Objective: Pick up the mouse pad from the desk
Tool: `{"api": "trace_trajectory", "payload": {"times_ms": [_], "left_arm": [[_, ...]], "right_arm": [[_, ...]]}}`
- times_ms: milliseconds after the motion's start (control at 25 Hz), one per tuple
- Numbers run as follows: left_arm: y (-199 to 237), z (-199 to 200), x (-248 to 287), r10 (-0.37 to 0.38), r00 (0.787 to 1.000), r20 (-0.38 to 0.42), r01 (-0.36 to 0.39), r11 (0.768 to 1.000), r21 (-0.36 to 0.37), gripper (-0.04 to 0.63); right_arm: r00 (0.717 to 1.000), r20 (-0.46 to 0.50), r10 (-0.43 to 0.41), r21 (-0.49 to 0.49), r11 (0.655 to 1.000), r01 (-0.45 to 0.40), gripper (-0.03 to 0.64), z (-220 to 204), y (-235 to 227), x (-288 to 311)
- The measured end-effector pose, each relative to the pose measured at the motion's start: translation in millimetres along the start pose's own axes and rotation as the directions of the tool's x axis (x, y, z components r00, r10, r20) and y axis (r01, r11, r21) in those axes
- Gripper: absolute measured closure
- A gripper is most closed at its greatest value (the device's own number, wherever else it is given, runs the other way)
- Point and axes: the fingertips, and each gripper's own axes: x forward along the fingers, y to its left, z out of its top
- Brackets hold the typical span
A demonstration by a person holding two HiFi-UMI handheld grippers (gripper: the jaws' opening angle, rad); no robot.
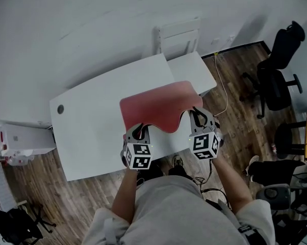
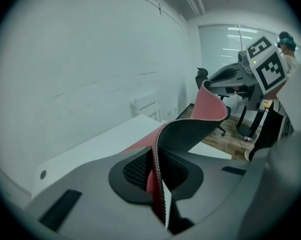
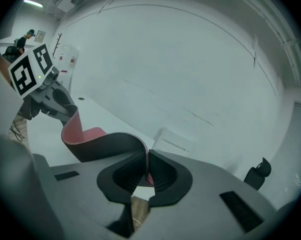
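Observation:
The mouse pad is red on top with a black underside and hangs above the white desk, sagging between my two grippers. My left gripper is shut on its near left edge, where the pad curls up from the jaws and stretches toward the other gripper. My right gripper is shut on the near right edge. In the right gripper view the pad bends in an S from the jaws toward the left gripper.
A smaller white side table adjoins the desk at the far right, with a white radiator on the wall behind. Black office chairs stand on the wooden floor at right. A cable hole marks the desk's left end.

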Motion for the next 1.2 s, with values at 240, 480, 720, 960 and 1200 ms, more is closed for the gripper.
{"api": "trace_trajectory", "payload": {"times_ms": [240, 480, 720, 960, 1200], "left_arm": [[5, 37, -4, 0.012, 0.997, 0.07, -0.01, 1.0, -0.02, 0.563], [21, 70, -14, 0.047, 0.988, 0.146, -0.038, 0.997, -0.068, 0.563], [44, 114, -27, 0.09, 0.973, 0.213, -0.075, 0.994, -0.077, 0.563], [61, 156, -47, 0.121, 0.938, 0.325, -0.089, 0.99, -0.111, 0.563], [75, 179, -80, 0.17, 0.901, 0.399, -0.12, 0.982, -0.147, 0.563]], "right_arm": [[0.999, 0.045, -0.018, 0.036, 0.999, 0.016, 0.565, 18, -9, -3], [0.994, 0.096, -0.043, 0.076, 0.996, 0.036, 0.565, 39, -23, -5], [0.984, 0.16, -0.075, 0.098, 0.993, 0.06, 0.565, 69, -42, -7], [0.965, 0.249, -0.077, 0.124, 0.991, 0.047, 0.565, 106, -47, -9], [0.941, 0.335, -0.046, 0.146, 0.989, -0.004, 0.565, 138, -34, -24]]}}
